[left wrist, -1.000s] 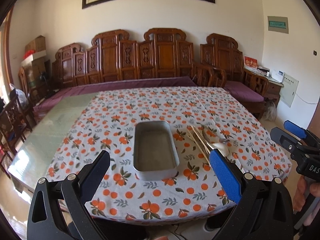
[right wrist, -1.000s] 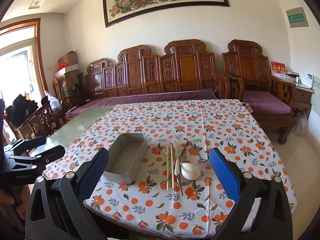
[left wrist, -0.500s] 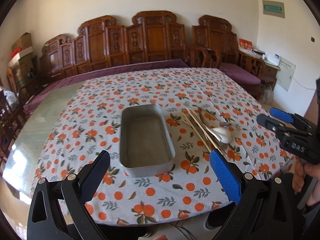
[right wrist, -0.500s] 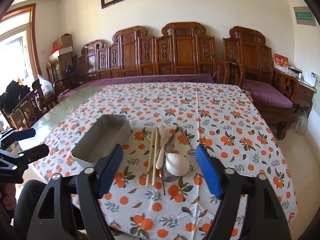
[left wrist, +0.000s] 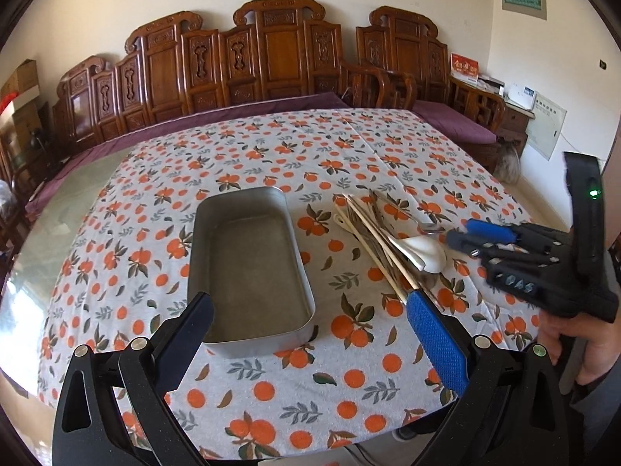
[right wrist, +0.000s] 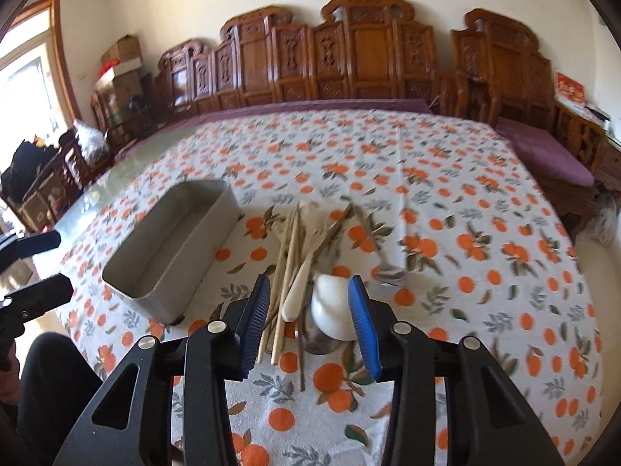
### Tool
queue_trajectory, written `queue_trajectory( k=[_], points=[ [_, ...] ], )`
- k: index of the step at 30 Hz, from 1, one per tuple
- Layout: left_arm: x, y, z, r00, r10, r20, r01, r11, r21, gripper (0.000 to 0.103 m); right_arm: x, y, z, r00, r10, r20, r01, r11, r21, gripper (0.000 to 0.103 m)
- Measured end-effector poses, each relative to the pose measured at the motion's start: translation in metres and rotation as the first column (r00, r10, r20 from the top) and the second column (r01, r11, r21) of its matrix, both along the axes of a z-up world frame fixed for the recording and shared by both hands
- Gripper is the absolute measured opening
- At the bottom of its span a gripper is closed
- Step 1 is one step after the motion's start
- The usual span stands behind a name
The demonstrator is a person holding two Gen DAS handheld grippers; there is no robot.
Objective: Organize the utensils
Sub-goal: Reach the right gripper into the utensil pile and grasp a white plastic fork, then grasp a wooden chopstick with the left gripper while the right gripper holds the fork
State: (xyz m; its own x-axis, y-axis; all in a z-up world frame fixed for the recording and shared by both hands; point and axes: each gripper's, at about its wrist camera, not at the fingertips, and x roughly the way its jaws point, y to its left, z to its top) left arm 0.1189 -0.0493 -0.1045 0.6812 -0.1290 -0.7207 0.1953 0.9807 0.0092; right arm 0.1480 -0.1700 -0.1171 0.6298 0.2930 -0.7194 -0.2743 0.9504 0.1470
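- Your landmark is the grey rectangular metal tray (left wrist: 248,268), lying empty on the orange-print tablecloth (left wrist: 349,155). Everything to be organised lies in one heap to its right.
- That heap holds a white ceramic spoon (right wrist: 333,306), pale wooden chopsticks (right wrist: 289,244), at least one metal spoon (right wrist: 388,272) and some darker sticks, all crossing one another. None of it is in the tray yet.
- Your right gripper (right wrist: 310,324) has dropped from well above the table to the near end of the heap over the last second, and its fingers have drawn in from wide apart to a narrower gap.
- It is still released: the blue pads (right wrist: 359,322) stand either side of the white spoon's bowl and the chopstick ends, with nothing clamped. Whether the right pad already touches the bowl cannot be told.
- Your left gripper (left wrist: 306,334) has also come lower and closer, and now hangs over the tray's near end with its fingers spread wide and nothing between them.
- This looks like the very start: the first pick is lined up, not made.
- Closing now may catch several pieces at once, since the chopsticks lie inside the gap beside the spoon's handle. The glazed bowl is likely to slip between the pads.
- The tray lies just left of the heap, so the carry should be brief.
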Motion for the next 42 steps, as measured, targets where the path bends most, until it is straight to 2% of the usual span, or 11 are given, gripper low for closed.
queue_trajectory(
  k=[4,6,7,16,18,19,23,27,42],
  points=[
    [0.003,-0.004,-0.008,1.000,0.000,-0.017,0.000,1.000,0.005,0.096,0.015,0.018,-0.020,0.997,0.057,-0.049,-0.059,0.998,-0.032,0.040],
    [0.005,-0.005,-0.012,1.000,0.003,-0.026,-0.003,1.000,0.009,0.096,0.020,0.022,-0.029,0.995,0.069,-0.074,-0.071,0.997,-0.031,0.034],
    [0.006,-0.005,-0.013,1.000,0.005,-0.028,-0.005,1.000,0.010,0.096,0.022,0.023,-0.033,0.994,0.072,-0.087,-0.075,0.997,-0.023,0.028],
    [0.005,-0.002,-0.020,0.999,0.026,-0.047,-0.026,1.000,-0.002,0.096,0.031,0.032,-0.053,0.990,0.058,-0.131,-0.070,0.994,-0.088,0.027],
    [0.004,-0.003,-0.020,0.999,0.025,-0.047,-0.025,1.000,0.001,0.096,0.032,0.029,-0.053,0.991,0.050,-0.124,-0.060,0.995,-0.084,0.025],
    [0.003,-0.004,-0.019,0.999,0.024,-0.045,-0.024,1.000,0.006,0.096,0.032,0.026,-0.051,0.992,0.041,-0.117,-0.051,0.996,-0.079,0.017],
    [0.002,-0.004,-0.018,0.999,0.026,-0.039,-0.026,1.000,0.008,0.096,0.033,0.013,-0.044,0.996,0.008,-0.085,-0.014,0.998,-0.067,0.015],
    [0.001,-0.006,-0.018,0.999,0.024,-0.039,-0.023,1.000,0.006,0.096,0.032,0.000,-0.039,0.997,-0.015,-0.073,0.011,0.999,-0.045,0.014],
    [0.011,-0.027,-0.029,0.998,-0.009,-0.061,0.011,0.999,0.031,0.096,0.021,-0.039,0.003,0.992,-0.090,0.091,0.082,0.993,0.088,0.014]
  ],
)
